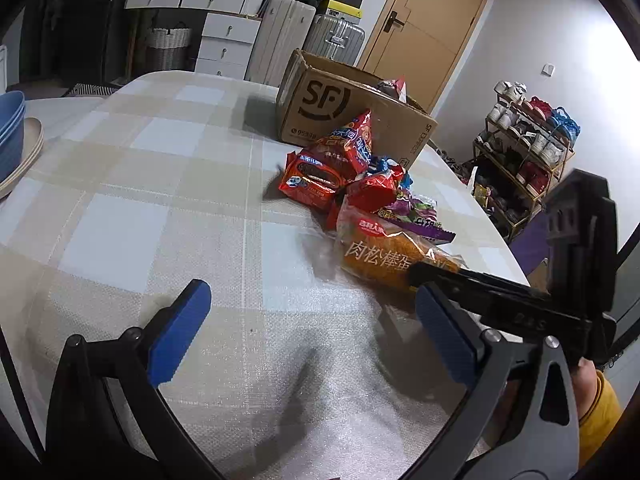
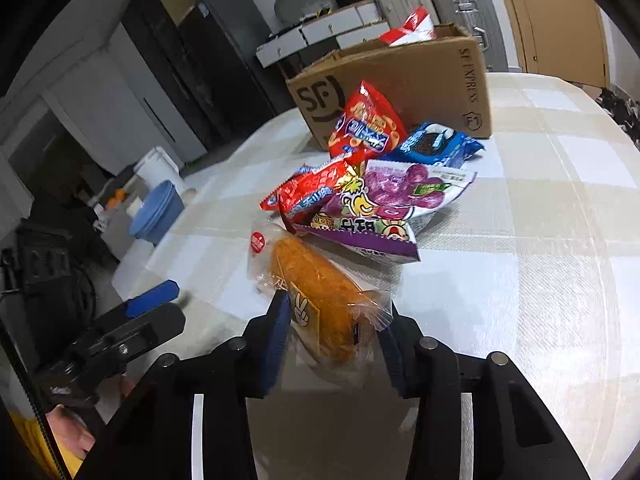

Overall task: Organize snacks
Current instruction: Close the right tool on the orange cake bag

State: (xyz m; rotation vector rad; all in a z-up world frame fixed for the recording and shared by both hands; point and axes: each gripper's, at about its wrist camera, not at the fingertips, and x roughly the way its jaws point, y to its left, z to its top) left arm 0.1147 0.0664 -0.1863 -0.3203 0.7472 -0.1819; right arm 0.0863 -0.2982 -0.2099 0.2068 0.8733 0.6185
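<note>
A pile of snack packets [image 1: 352, 176] lies on the checked tablecloth in front of an open cardboard SF box [image 1: 352, 108]. The nearest packet is a clear-wrapped orange meat-floss bread [image 2: 320, 304], also in the left wrist view [image 1: 384, 256]. My right gripper [image 2: 334, 336] has its blue pads on both sides of the bread's near end and is closed on it; it shows in the left wrist view [image 1: 440, 280]. My left gripper [image 1: 308, 332] is open and empty above bare cloth, left of the pile. One packet [image 2: 412, 28] sticks out of the box.
Blue bowls and plates [image 1: 12, 136] stand at the table's left edge. The table edge [image 1: 492, 232] curves away on the right, with a shoe rack [image 1: 524, 160] beyond it. Drawers and suitcases [image 1: 280, 36] stand behind the table.
</note>
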